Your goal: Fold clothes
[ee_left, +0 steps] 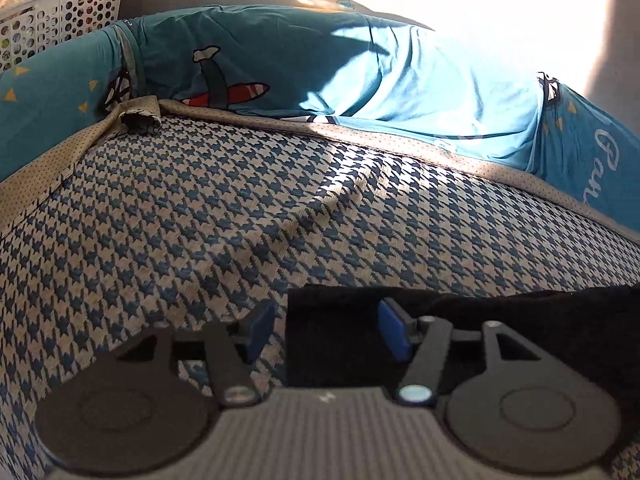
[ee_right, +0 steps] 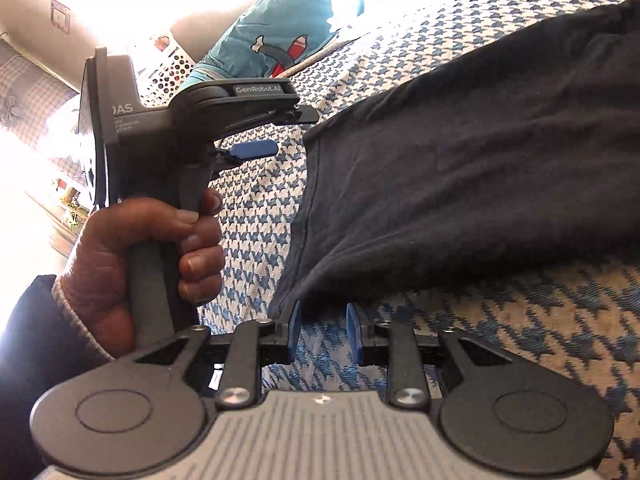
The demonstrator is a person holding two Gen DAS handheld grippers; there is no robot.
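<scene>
While unclasped, garment [ee_right: 460, 184] beside tool [ee_right: 324, 330]

Open houndstooth bedcover [ee_left: 208, 216] ahead of the left gripper [ee_left: 324, 330], flat and unobstructed up to the teal pillow [ee_left: 320, 76] lying across the far side. White perforated laundry basket [ee_left: 60, 16] blocking the far left corner beyond the pillow. Dark garment [ee_right: 460, 168] spread over the bedcover's right part, its edge just beside the right gripper [ee_right: 324, 334]. Bare strip of bedcover between garment and the left hand [ee_right: 140, 252], narrow, passable toward the pillow.
</scene>
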